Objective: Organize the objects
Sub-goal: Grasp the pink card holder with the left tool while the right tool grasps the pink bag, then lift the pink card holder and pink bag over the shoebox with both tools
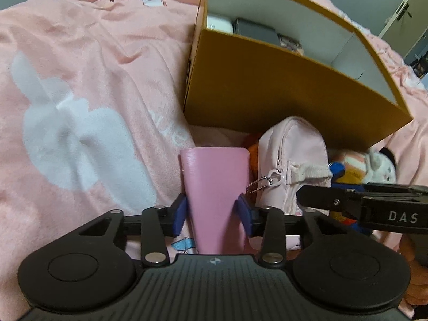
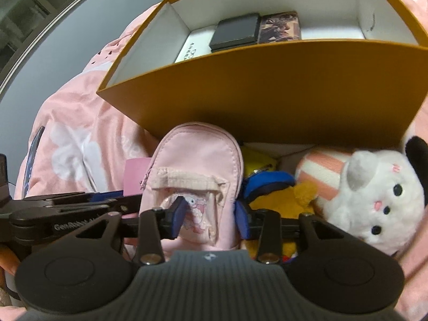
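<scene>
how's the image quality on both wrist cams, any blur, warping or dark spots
Left wrist view: strong fisheye bending of the orange box, black corners, soft blur on the pink blanket, deep shadow under the box. Right wrist view: same curved edges, the box wall shaded toward its base, the white plush toy slightly soft, the pink pouch fairly sharp.

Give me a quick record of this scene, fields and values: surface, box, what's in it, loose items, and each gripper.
surface: pink blanket
box: orange box, open, white inside
in box: black case, white case, patterned case
loose, in front of box: pink pouch, white plush, yellow plush
left gripper: shut on pink card
right gripper: open, over the pouch's pocket
</scene>
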`<state>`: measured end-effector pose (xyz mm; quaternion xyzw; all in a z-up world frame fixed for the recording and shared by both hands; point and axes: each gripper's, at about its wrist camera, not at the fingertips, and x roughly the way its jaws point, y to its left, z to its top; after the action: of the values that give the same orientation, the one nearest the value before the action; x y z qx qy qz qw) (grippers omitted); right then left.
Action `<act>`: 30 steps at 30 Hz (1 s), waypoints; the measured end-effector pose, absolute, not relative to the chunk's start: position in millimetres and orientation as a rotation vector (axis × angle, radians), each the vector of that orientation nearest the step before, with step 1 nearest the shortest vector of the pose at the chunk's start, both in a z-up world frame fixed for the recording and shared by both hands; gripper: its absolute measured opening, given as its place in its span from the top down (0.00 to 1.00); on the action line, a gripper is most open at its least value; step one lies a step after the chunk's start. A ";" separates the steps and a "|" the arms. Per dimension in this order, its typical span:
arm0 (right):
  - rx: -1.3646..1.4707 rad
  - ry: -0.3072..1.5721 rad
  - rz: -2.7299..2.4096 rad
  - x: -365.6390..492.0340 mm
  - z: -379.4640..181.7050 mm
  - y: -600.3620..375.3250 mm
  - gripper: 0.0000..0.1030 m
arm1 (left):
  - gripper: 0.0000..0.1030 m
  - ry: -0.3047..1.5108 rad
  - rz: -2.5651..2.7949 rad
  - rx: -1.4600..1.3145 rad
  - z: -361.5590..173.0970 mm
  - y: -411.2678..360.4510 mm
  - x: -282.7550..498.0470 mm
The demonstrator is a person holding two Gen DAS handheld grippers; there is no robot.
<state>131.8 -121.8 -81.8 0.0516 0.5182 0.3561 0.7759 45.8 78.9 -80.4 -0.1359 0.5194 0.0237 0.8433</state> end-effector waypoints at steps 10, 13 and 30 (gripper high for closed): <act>0.114 1.078 0.739 130.0 -79.1 -124.5 0.85 | 0.55 1.087 0.064 -0.313 -83.0 80.9 44.5; 0.057 1.027 0.732 120.5 -67.4 -124.3 0.86 | 0.65 1.057 0.066 -0.332 -76.7 83.5 38.3; -0.058 0.834 0.634 94.6 -9.4 -160.0 0.88 | 0.82 0.834 -0.046 -0.199 -25.9 63.6 20.2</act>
<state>94.6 -160.0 -9.4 -0.0276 0.3982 0.3029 0.8654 20.2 63.6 -25.9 -0.0965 0.4042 -0.0223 0.9093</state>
